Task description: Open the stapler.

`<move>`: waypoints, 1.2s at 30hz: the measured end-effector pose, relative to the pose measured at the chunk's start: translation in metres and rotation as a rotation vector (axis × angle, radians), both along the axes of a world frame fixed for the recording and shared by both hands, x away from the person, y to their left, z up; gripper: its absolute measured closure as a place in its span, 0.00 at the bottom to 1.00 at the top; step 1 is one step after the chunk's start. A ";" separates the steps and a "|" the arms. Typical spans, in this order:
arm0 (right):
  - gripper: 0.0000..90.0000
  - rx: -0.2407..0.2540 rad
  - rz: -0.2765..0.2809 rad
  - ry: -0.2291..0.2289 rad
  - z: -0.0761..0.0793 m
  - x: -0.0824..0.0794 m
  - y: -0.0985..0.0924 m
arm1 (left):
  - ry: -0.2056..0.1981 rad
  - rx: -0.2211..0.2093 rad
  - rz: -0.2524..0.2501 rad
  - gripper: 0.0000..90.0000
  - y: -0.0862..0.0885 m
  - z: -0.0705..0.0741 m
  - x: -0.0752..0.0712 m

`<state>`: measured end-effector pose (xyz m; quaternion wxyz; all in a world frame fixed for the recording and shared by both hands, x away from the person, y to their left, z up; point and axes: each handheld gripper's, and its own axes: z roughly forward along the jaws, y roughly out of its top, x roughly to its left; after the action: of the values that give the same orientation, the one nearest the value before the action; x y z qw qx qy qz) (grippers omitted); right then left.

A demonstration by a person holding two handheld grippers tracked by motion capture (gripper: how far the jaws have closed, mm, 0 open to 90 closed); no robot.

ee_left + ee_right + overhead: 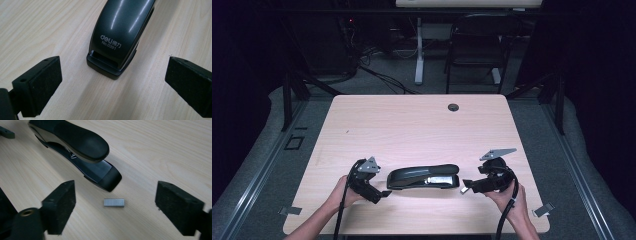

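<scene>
While your left gripper (113, 85) stands spread behind the stapler (120, 32), your right gripper (115, 205), also spread, straddles the staples (114, 202); likely close on them next.

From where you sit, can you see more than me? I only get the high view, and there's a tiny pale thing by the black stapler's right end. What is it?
Observer: It's a small metal block of staples, lying flat on the table.
Operator: Is it touching the stapler?
Observer: No, it lies apart from the stapler, just off its front tip.
Operator: Any writing on the stapler?
Observer: Yes, the rear end reads "deli No.0391" in the left gripper view.
</scene>
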<state>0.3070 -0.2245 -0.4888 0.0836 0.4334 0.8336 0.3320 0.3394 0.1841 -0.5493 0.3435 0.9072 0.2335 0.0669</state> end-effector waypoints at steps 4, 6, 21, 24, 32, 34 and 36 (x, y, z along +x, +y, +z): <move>0.56 -0.006 -0.003 0.032 -0.003 -0.003 0.010 | 0.010 0.016 -0.009 0.03 -0.002 -0.002 0.000; 0.68 -0.020 0.002 0.023 -0.004 -0.004 0.017 | 0.009 0.013 -0.009 0.04 -0.003 -0.004 0.000; 0.99 -0.079 -0.021 -0.008 -0.014 -0.005 0.037 | 0.011 0.018 0.002 0.17 -0.002 -0.015 0.003; 0.99 -0.096 -0.010 -0.002 -0.016 -0.003 0.039 | 0.012 0.034 -0.005 0.17 -0.005 -0.019 0.007; 0.99 -0.108 -0.020 -0.032 -0.019 -0.002 0.045 | 0.045 -0.035 -0.012 0.28 -0.002 -0.030 0.020; 0.99 -0.109 -0.021 -0.035 -0.020 -0.002 0.047 | 0.044 -0.049 -0.029 0.33 -0.003 -0.030 0.019; 0.99 -0.125 -0.012 -0.037 -0.021 -0.002 0.050 | 0.032 -0.048 -0.054 0.38 -0.006 -0.030 0.018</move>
<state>0.3049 -0.1744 -0.5103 0.1281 0.4259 0.8485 0.2868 0.3570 0.1783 -0.5798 0.3633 0.9055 0.2160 0.0377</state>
